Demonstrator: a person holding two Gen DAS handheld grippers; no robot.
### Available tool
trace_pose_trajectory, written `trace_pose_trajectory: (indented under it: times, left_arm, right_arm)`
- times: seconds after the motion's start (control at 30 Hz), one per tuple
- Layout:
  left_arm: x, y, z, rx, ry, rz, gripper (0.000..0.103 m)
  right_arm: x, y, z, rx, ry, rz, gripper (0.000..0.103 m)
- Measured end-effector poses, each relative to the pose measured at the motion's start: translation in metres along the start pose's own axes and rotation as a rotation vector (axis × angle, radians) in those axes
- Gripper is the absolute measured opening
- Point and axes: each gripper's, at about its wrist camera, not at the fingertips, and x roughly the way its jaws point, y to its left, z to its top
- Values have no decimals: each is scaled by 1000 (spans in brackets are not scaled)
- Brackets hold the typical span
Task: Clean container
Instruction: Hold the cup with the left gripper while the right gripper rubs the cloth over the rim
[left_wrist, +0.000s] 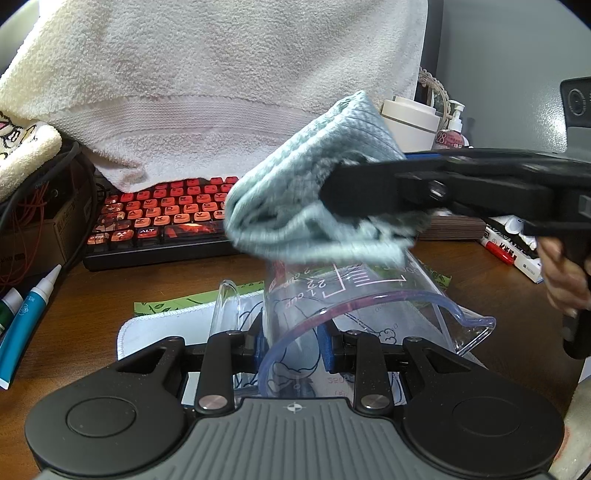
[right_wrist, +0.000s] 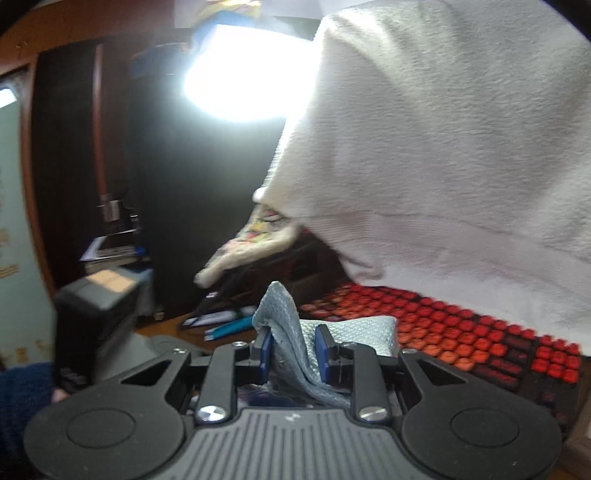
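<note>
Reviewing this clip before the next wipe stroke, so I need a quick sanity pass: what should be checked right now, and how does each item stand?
1. Left gripper clamped on the clear measuring cup: ok, blue pads pinch its wall at the rim.
2. Right gripper holding the grey-blue cloth: ok, cloth bunched between its fingers.
3. Cloth touching the cup: cannot tell; the left wrist view shows it blurred at the cup's far end.
4. Cup tilted with the spout toward the camera: ok.
5. Keyboard clear of the cup: ok, it lies behind.
6. Remaining dirt inside the cup: cannot tell.
</note>
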Motion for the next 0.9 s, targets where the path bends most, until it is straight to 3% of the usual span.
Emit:
trace_pose_trajectory:
  times: [0.13,0.27,0.5,0.67,0.9]
  left_arm:
    - [0,0,0,0,0,0,28]
    - [0,0,0,0,0,0,28]
    - [0,0,0,1,0,0,28]
    - [0,0,0,2,0,1,28]
    - [0,-1,0,0,0,0,28]
  right_arm:
    - [-2,9,1,-13,19,75,24]
    - [-2,11,1,-24,21,84,23]
    - [1,-6,1,13,-1,-29,22]
    - [-1,-12,0,47,-9,-52,23]
    - [-3,6,0,-5,20,66,23]
